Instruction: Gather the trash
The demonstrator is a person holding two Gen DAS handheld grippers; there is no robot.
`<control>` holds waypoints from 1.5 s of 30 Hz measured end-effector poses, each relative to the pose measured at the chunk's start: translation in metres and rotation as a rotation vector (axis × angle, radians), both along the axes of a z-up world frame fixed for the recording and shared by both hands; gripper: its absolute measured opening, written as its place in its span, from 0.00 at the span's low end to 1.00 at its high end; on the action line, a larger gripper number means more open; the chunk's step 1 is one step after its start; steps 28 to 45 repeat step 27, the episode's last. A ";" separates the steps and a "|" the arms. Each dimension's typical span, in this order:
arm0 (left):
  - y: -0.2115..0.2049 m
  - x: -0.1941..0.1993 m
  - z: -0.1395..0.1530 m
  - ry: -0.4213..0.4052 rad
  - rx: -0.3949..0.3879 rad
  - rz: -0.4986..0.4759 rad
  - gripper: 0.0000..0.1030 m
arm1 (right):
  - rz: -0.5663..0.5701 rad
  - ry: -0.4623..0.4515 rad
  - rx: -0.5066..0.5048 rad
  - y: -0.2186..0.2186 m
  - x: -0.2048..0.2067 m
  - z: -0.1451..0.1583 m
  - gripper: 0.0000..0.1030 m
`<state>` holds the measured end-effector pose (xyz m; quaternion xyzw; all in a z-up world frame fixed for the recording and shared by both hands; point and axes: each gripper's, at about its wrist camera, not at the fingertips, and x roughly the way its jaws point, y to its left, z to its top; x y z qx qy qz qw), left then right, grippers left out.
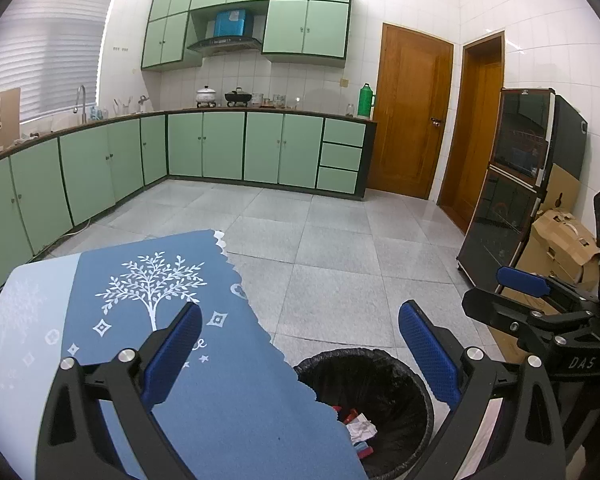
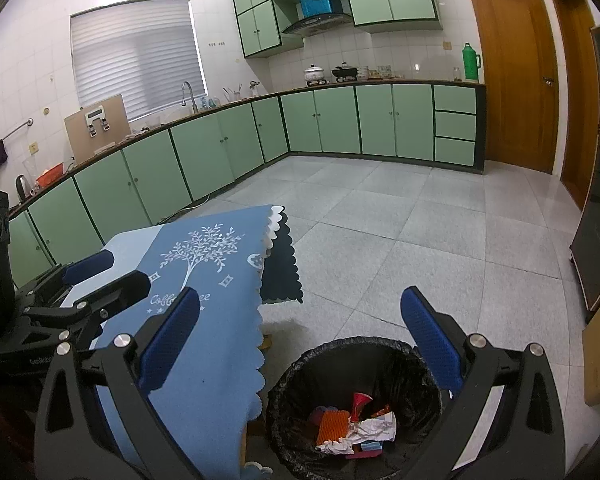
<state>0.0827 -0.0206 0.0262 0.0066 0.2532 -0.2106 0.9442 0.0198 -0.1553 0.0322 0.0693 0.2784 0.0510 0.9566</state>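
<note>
A black-lined trash bin (image 1: 396,392) (image 2: 340,364) stands on the floor beside a table draped in a blue cloth (image 1: 204,340) (image 2: 204,280). Crumpled white paper (image 2: 374,430), an orange piece (image 2: 332,424) and red wrappers (image 1: 350,416) lie inside it. My left gripper (image 1: 300,356) hangs open over the table's edge and the bin, holding nothing. My right gripper (image 2: 300,344) hovers open above the bin, also with nothing in it. The right gripper (image 1: 512,292) shows at the right of the left wrist view, and the left gripper (image 2: 100,276) at the left of the right wrist view.
Green kitchen cabinets (image 1: 204,144) (image 2: 340,120) run along the left and far walls. A dark glass cabinet (image 1: 512,184) and cardboard boxes (image 1: 560,240) stand at the right. Wooden doors (image 1: 412,116) are at the back. Grey floor tiles (image 2: 420,240) stretch ahead.
</note>
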 end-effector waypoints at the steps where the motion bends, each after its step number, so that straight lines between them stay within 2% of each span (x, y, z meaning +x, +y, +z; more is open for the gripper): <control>1: 0.000 0.000 0.000 -0.001 0.001 0.000 0.94 | 0.000 0.000 0.000 0.000 0.000 0.000 0.95; 45: 0.001 0.004 -0.001 0.020 0.000 0.008 0.94 | 0.002 0.013 0.008 0.000 0.004 -0.002 0.95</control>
